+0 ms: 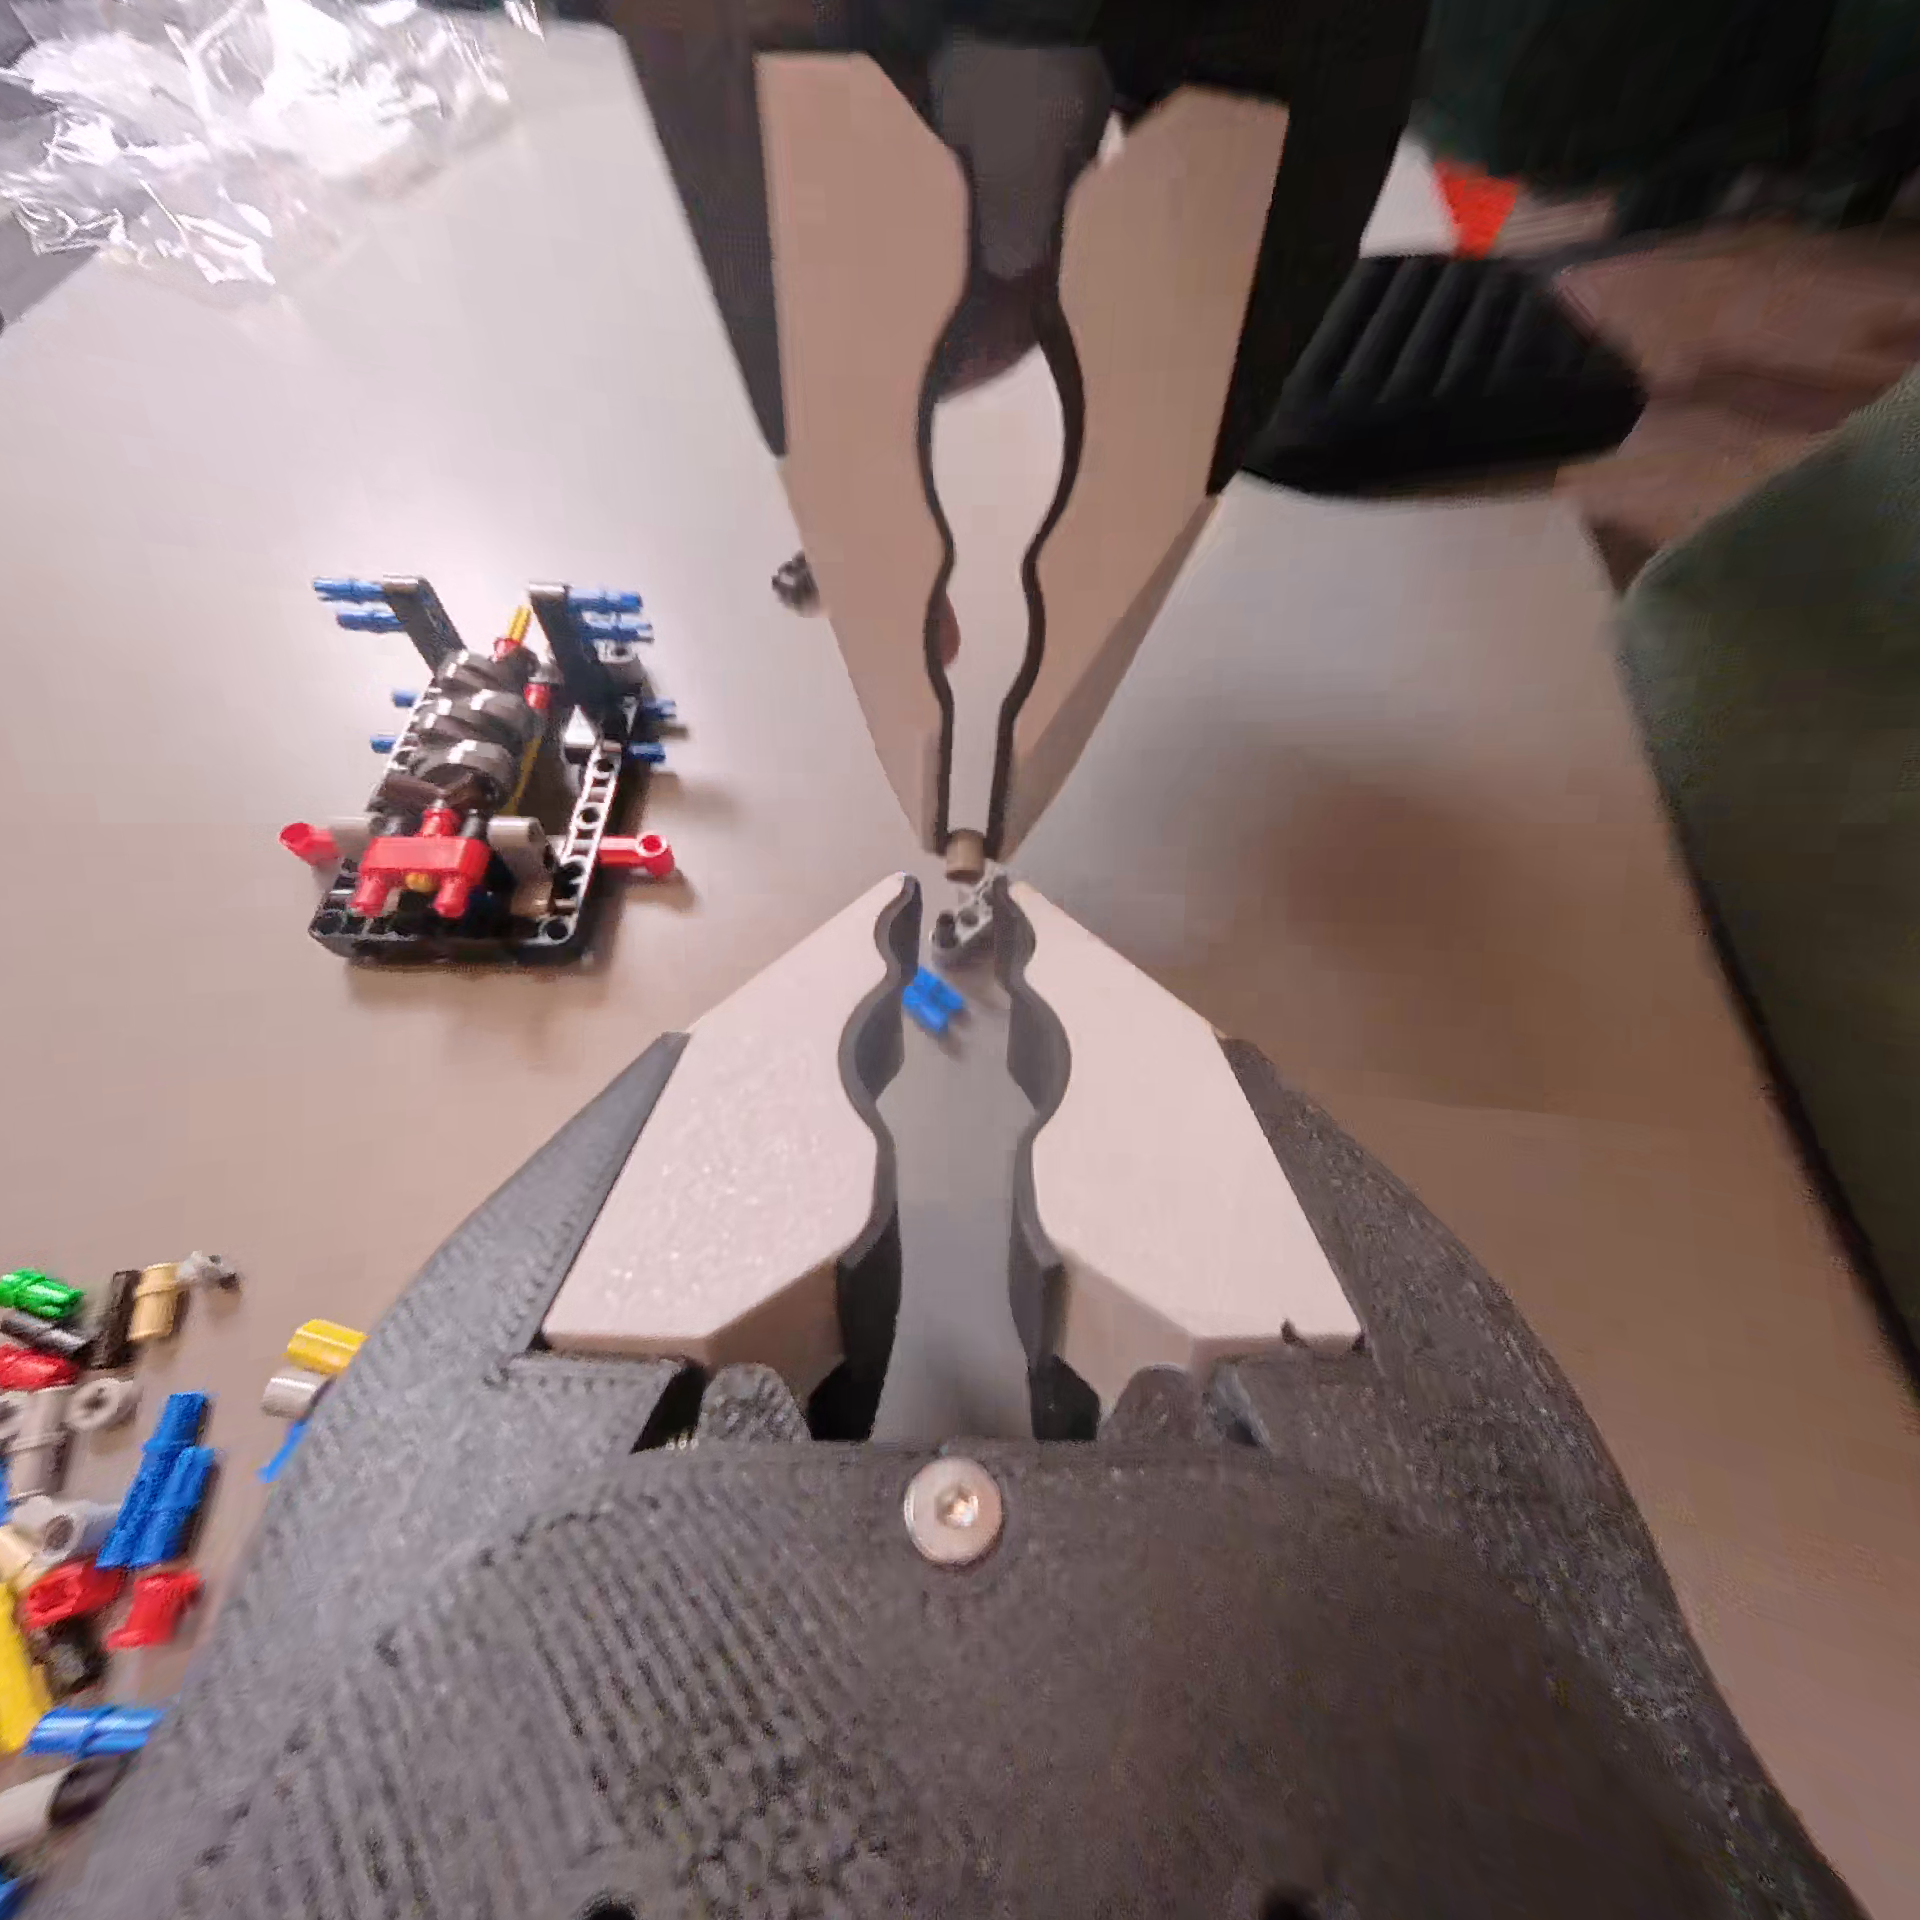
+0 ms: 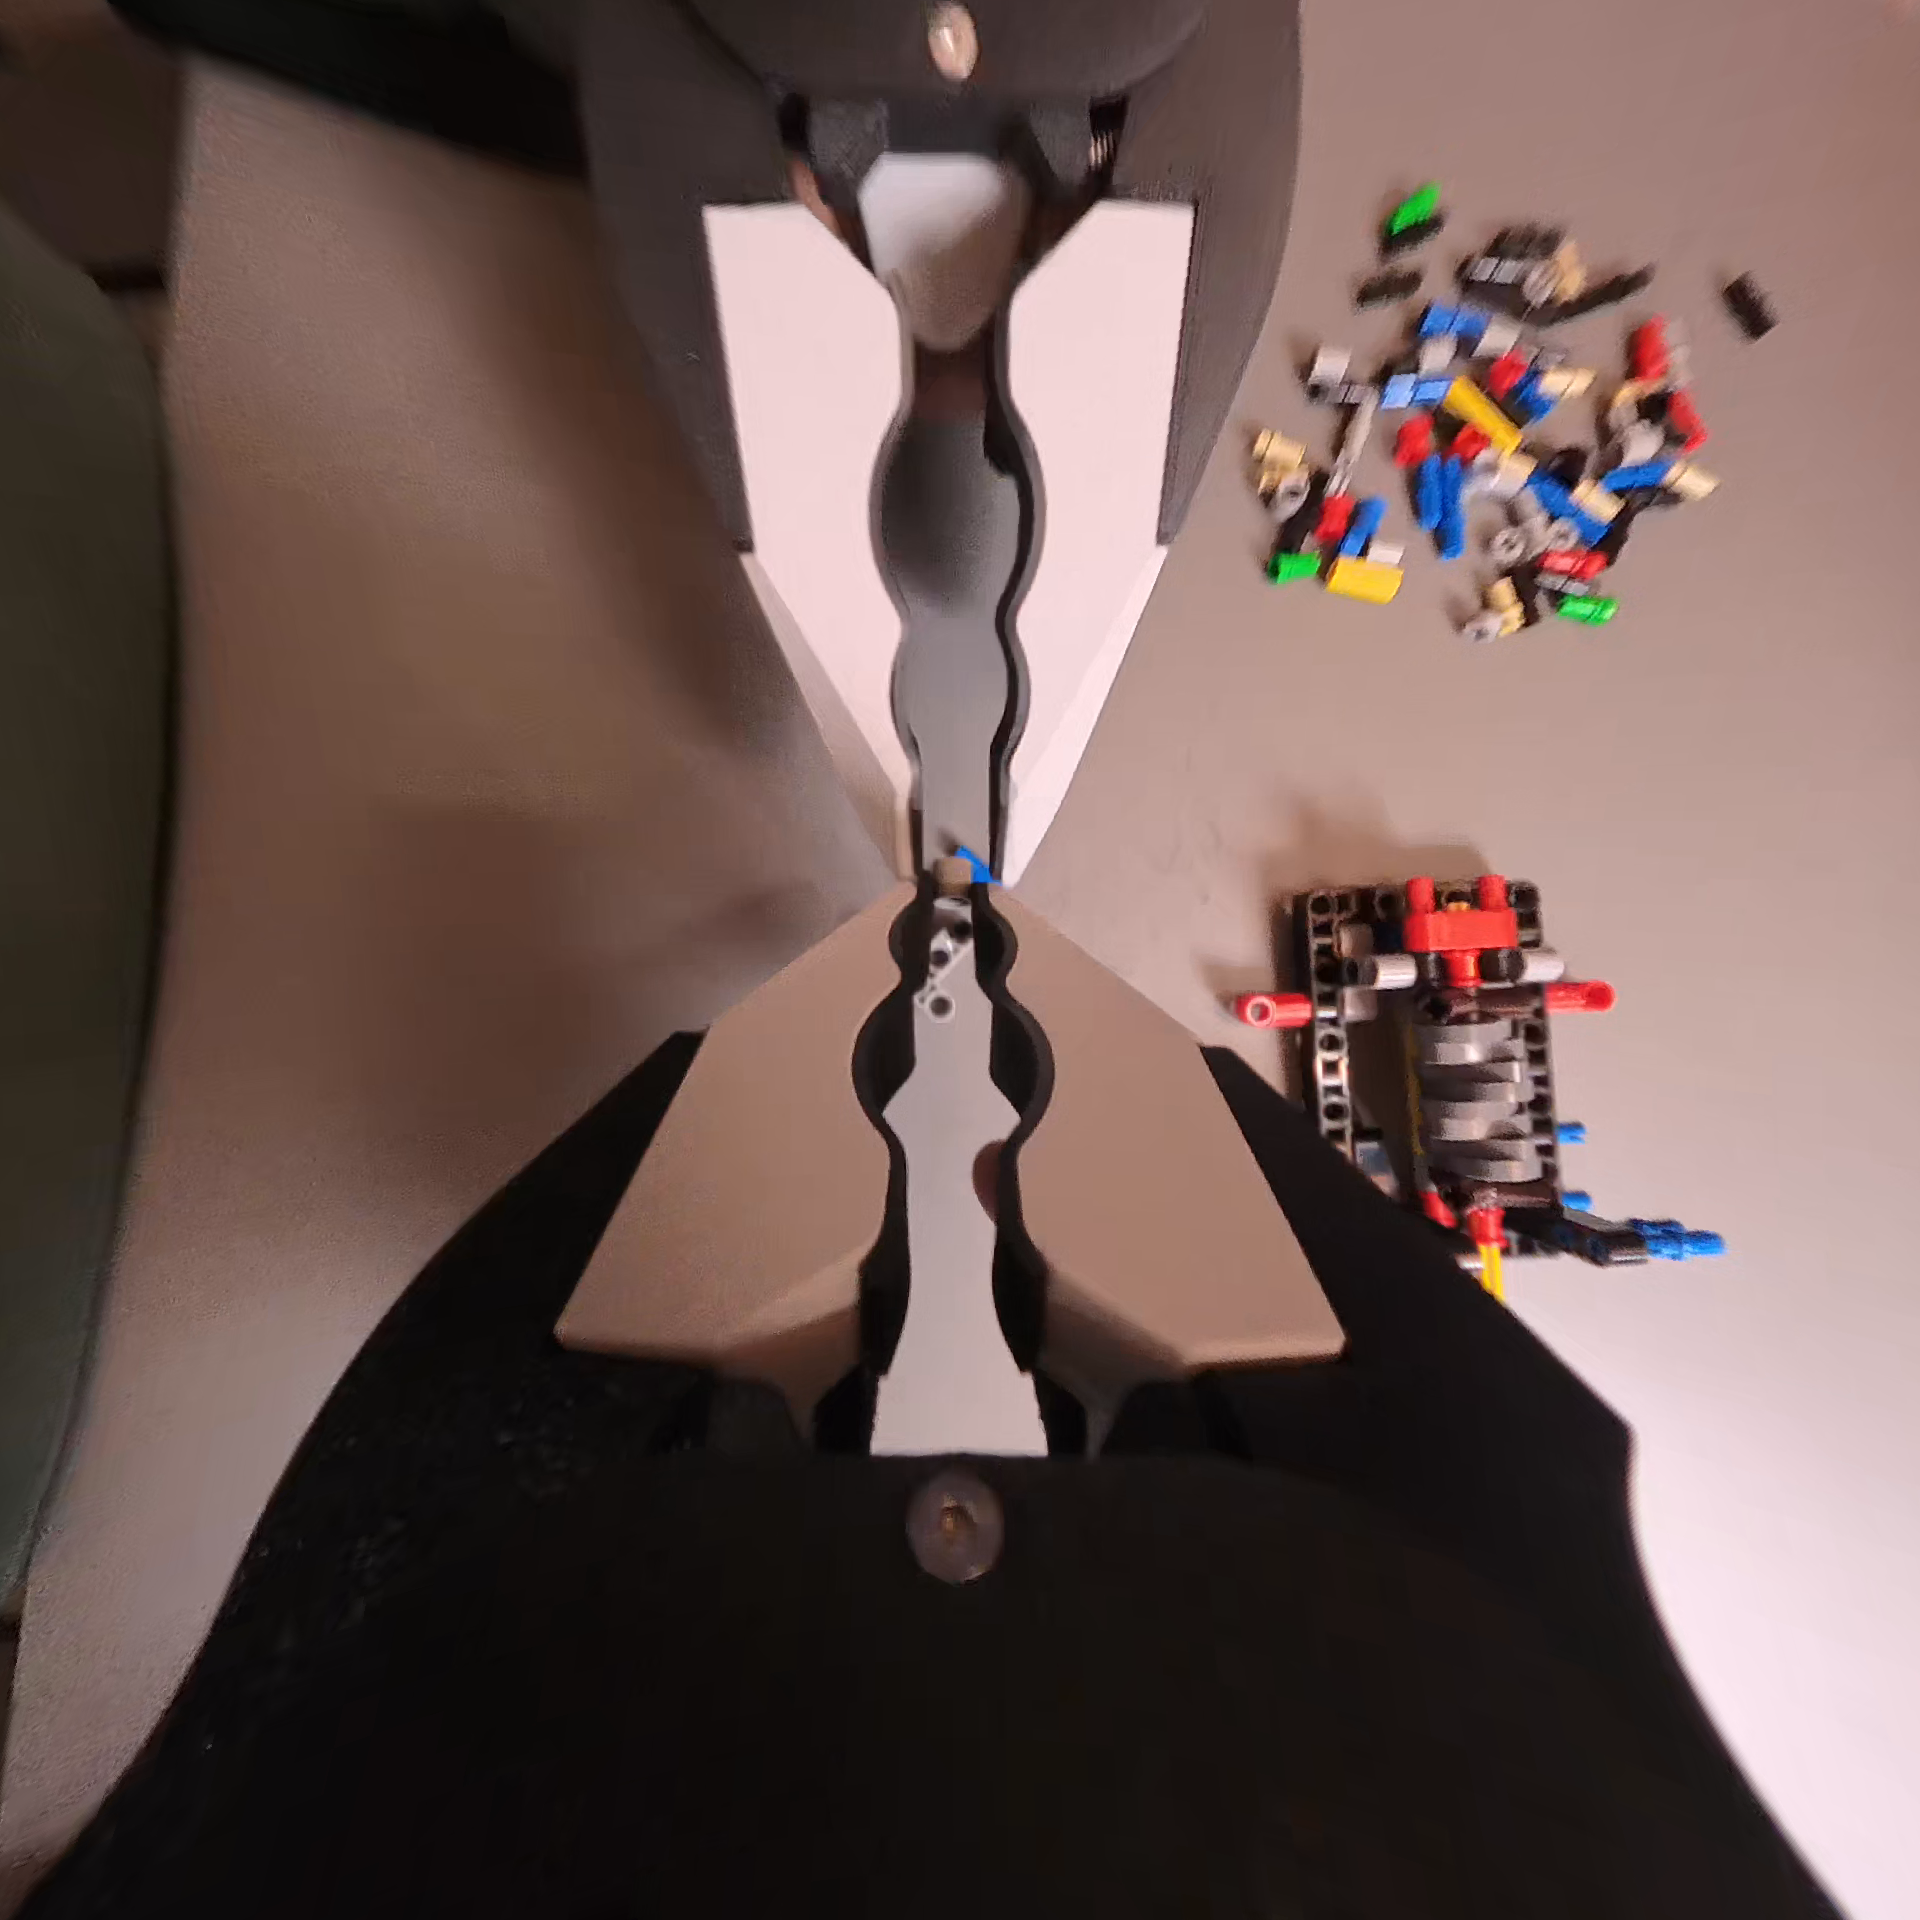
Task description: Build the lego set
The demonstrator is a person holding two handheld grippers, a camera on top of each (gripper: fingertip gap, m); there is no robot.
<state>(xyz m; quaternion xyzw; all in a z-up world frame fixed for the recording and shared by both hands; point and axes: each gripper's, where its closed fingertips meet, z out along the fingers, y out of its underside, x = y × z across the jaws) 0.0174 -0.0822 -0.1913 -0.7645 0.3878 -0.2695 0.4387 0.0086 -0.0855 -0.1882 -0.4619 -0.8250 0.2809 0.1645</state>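
My left gripper (image 1: 958, 894) and my right gripper (image 2: 948, 904) meet tip to tip above the beige table (image 1: 520, 364). The left is shut on a small grey connector (image 1: 964, 925) with a blue pin (image 1: 932, 997) in it. The right gripper, coming from the top in the left wrist view (image 1: 968, 831), is shut on a short tan pin (image 1: 964, 847), which touches the grey connector. The connector (image 2: 943, 956), tan pin (image 2: 948, 869) and blue pin (image 2: 971, 860) also show in the right wrist view. The partly built black frame with grey engine parts (image 1: 488, 769) lies to the left.
A pile of loose coloured pieces (image 1: 94, 1475) lies at the lower left, and also shows in the right wrist view (image 2: 1496, 426) beyond the build (image 2: 1455, 1060). Crumpled clear plastic bags (image 1: 208, 135) lie at the far left. A lone black piece (image 1: 795, 577) lies near the right gripper. A green sleeve (image 1: 1787, 831) is at the right. Both grippers' tips are close together, under 4 cm apart.
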